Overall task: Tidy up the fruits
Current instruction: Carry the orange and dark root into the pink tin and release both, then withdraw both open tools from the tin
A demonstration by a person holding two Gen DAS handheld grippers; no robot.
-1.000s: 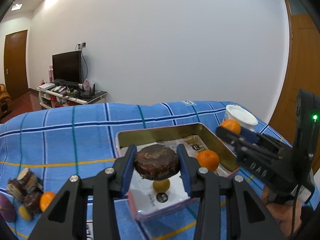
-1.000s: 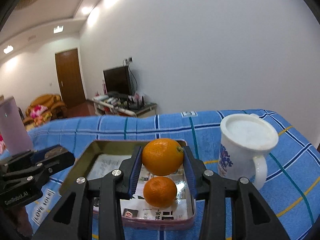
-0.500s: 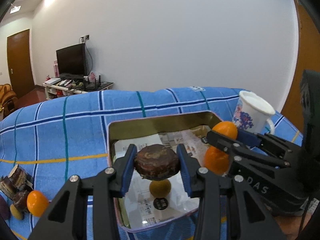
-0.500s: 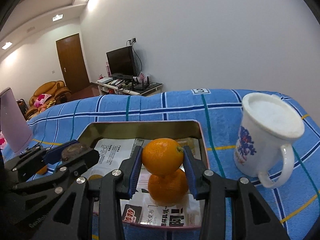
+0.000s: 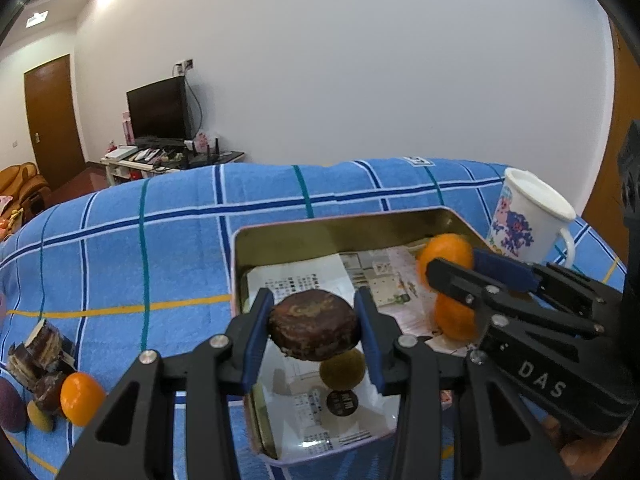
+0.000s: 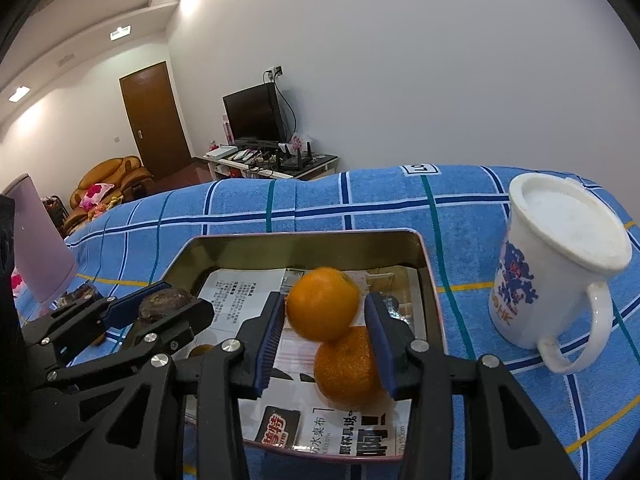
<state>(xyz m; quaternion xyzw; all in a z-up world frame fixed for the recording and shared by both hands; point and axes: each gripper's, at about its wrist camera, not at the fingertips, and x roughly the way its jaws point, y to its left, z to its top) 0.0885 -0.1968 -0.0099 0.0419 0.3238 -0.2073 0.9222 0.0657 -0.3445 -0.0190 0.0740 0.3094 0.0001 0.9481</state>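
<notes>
Both tongs hang over the tin tray point(image 6: 424, 256), each with something between its pads. Those in the right hand point(image 6: 325, 320) are opening around an orange point(image 6: 322, 304); the left pad looks about touching it, there is a sliver of gap at the right pad, and the fruit sits just above a second orange point(image 6: 346, 368) already lying on the printed paper in the tray. My worry is that first orange: released onto the round top of the other, it can roll off, and the tray's right rim is near, with the white mug point(image 6: 560, 264) standing just beyond on the blue checked cloth point(image 6: 460, 208).

The left tongs point(image 5: 314, 330) are clamped on a dark round cake-like piece point(image 5: 313, 330), held over the tray's near end, above a small yellow-green fruit point(image 5: 343, 370). Dropped there, it would land on that fruit and tip. It doesn't look like fruit either, so it may be going in the wrong place. The two tools also sit close together, and a careless swing could knock them. More pieces, including another orange point(image 5: 81, 398), wait on the cloth at the left.
</notes>
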